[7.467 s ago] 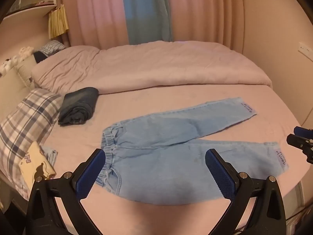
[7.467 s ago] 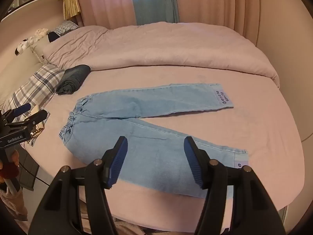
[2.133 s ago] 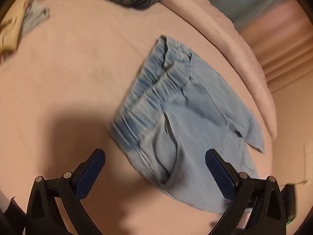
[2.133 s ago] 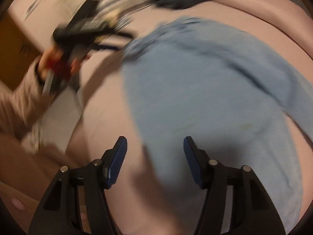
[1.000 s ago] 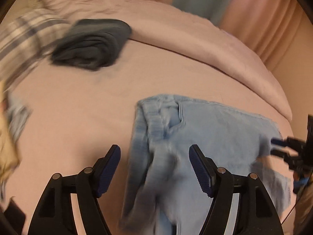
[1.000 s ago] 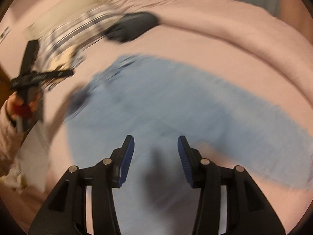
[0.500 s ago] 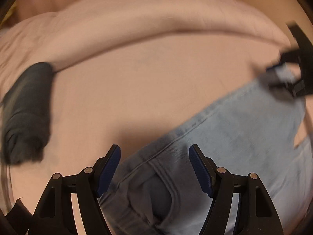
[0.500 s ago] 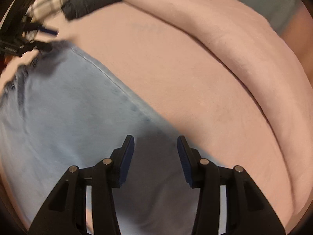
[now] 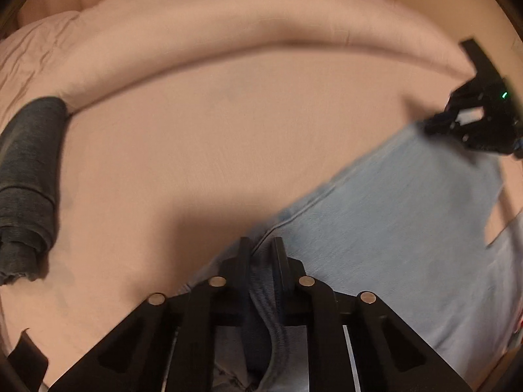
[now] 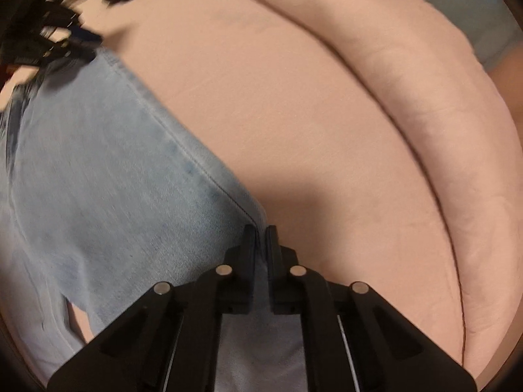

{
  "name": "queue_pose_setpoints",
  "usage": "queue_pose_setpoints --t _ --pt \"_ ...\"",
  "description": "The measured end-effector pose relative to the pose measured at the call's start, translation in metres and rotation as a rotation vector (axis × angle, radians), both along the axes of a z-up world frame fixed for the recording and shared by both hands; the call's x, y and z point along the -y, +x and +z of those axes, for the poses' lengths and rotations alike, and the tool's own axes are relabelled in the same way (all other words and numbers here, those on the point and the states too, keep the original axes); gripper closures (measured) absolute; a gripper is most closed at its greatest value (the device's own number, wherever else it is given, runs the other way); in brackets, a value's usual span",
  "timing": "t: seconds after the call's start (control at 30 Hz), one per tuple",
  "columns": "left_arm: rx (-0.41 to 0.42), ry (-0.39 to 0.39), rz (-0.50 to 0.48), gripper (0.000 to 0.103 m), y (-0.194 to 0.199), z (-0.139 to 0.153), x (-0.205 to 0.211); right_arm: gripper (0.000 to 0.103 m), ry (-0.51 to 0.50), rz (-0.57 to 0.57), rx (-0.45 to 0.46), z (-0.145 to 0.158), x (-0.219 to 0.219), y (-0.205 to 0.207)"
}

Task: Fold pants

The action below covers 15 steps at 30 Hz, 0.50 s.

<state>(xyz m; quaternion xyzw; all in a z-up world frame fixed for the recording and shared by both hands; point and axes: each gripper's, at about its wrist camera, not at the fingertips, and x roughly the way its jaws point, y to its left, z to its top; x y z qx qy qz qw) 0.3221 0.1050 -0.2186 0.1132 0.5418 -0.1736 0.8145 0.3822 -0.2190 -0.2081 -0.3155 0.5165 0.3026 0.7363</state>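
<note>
light blue denim pants (image 9: 402,228) lay on a pink bed (image 9: 228,137), one edge drawn taut between two grippers. the left gripper (image 9: 261,248) was clamped on bunched fabric at one end, seemingly the waistband, and the right gripper (image 10: 260,233) was clamped on the seamed edge further along, likely so the cloth could move as one straight line for a fold. a dark folded garment (image 9: 29,179) sat well apart by the rolled duvet (image 9: 228,16).

It was a bedroom in a home: a bed (image 9: 228,137) with pink sheet, a rolled duvet (image 9: 212,29), and curtains (image 10: 490,32).
</note>
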Motion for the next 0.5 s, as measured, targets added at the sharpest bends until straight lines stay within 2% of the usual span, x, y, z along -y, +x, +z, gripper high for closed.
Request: queue_pose_setpoints --t 0.03,0.07,0.13,0.23,0.33,0.43,0.5 --pt "0.010 0.019 -0.008 0.085 -0.001 0.001 0.002 0.094 -0.028 -0.011 0.000 -0.013 -0.004 0.002" --pt "0.029 0.029 -0.007 0.081 -0.002 0.005 0.003 0.091 -0.027 -0.013 0.021 -0.013 -0.004 0.002" --pt "0.055 0.010 0.024 0.058 -0.006 0.021 -0.006 0.091 -0.028 -0.039 0.011 -0.003 0.002 0.002" --pt "0.110 -0.047 0.097 0.037 -0.020 0.044 -0.039 0.065 -0.011 -0.047 -0.012 0.019 0.004 0.002" --pt "0.098 -0.171 0.222 0.035 -0.030 0.051 -0.076 0.058 0.030 0.010 0.000 0.038 -0.003 -0.005" --pt "0.030 -0.278 0.326 0.031 -0.039 0.031 -0.097 0.056 0.037 0.001 -0.013 0.037 -0.011 0.004" --pt "-0.003 -0.296 0.365 0.031 -0.039 0.018 -0.101 0.056 0.037 -0.012 -0.038 0.029 -0.015 0.013"
